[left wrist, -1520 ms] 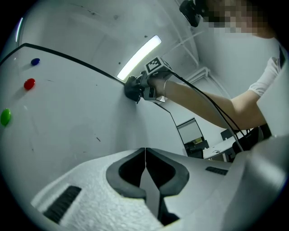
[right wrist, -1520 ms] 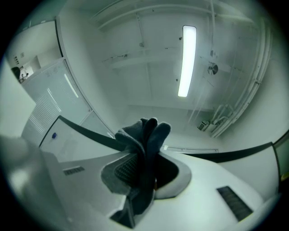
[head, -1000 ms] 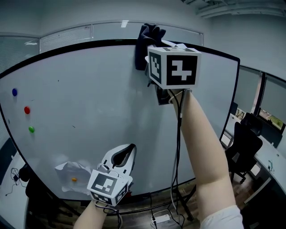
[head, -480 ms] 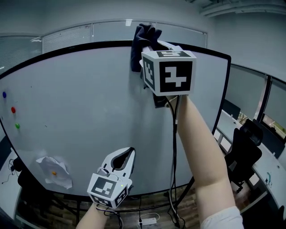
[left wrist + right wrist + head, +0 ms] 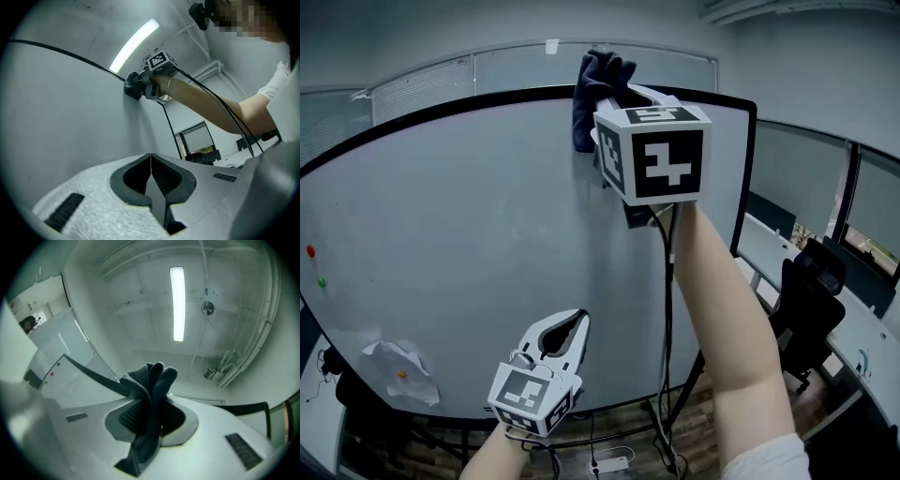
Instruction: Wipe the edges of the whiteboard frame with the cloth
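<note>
A large whiteboard [image 5: 469,244] with a thin black frame [image 5: 441,114] fills the head view. High up, my right gripper [image 5: 614,89] is shut on a dark navy cloth [image 5: 595,89] that rests against the top edge of the frame. The bunched cloth [image 5: 150,394] sticks out between the jaws of the right gripper [image 5: 151,416] in the right gripper view, with the black frame [image 5: 89,373] running just behind it. My left gripper [image 5: 570,336] hangs low in front of the board, shut and empty. Its closed tips [image 5: 151,166] point at the raised cloth [image 5: 132,86].
A crumpled white paper [image 5: 394,370] is pinned to the board's lower left by an orange magnet; red and green magnets [image 5: 314,267] sit at the left edge. The board's stand and cables [image 5: 661,441] are below. A black office chair [image 5: 811,300] and desks stand at the right.
The board's right edge and the magnets have shifted leftward in the head view as the head turned. The right gripper keeps the cloth on the top frame, now nearer the right corner. The left gripper barely moved.
</note>
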### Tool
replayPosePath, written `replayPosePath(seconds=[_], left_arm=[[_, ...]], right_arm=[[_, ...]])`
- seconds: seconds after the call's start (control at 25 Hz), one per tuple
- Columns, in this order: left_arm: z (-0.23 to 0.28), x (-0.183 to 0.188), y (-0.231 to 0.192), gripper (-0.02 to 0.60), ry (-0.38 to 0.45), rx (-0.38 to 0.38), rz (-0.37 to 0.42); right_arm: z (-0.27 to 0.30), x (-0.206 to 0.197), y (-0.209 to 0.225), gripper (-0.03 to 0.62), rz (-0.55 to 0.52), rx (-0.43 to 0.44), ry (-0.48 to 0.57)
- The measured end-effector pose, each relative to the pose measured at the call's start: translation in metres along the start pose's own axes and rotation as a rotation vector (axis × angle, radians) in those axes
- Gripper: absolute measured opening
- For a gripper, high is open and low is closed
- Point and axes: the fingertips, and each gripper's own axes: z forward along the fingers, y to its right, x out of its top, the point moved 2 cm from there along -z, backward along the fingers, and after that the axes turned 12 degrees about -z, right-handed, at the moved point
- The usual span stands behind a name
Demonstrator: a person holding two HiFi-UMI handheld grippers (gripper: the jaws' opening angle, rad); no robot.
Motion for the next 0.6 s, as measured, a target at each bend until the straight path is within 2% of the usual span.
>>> replayPosePath(seconds=[0.24,0.4,0.6], left_arm=[[0.02,0.003,0.008,0.02,-0.003,-0.067,0.02],[0.04,-0.002,0.02,0.02,-0.005,-0.079,0.014],[0.076,-0.014,0.053,0.02,-0.01,-0.087,0.014]], right_arm=[[-0.009,-0.012,0.026,0.061,-0.014,-0.048,-0.024],[-0.017,-0.023,0.057,0.061,-0.01,-0.089,-0.03],[-0.032,-0.044,0.106,0.061,-0.007,-0.12,-0.035]])
